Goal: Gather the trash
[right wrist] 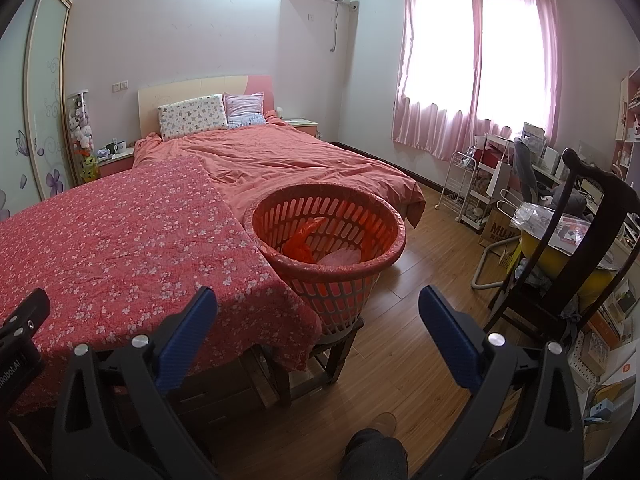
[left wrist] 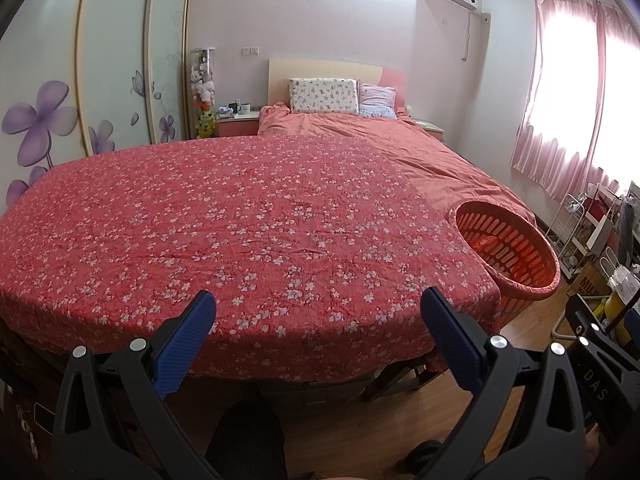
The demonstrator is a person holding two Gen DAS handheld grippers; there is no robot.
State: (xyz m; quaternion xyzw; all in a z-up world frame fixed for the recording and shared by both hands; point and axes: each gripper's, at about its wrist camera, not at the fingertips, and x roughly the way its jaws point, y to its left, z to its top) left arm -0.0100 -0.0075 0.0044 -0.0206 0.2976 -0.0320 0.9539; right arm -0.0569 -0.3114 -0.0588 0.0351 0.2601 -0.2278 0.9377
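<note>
Left tongs [left wrist: 318, 312] — wide apart, empty | right tongs [right wrist: 318, 310] — wide apart, empty | basket [right wrist: 332, 264] on stool at floral worktop's [right wrist: 120, 232] corner | orange bag [right wrist: 304, 242] inside basket

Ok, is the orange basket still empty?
No: in the right wrist view the orange basket already holds a crumpled orange bag and a pale clear plastic piece.

Red cloth [left wrist: 240, 220] with small white blossoms, plain salmon quilt [right wrist: 288, 160], orange slotted basket [right wrist: 320, 300] holding orange bag [right wrist: 302, 246], pink curtains [right wrist: 436, 132], blue-padded black grippers, brown wood floor [right wrist: 420, 272].
</note>
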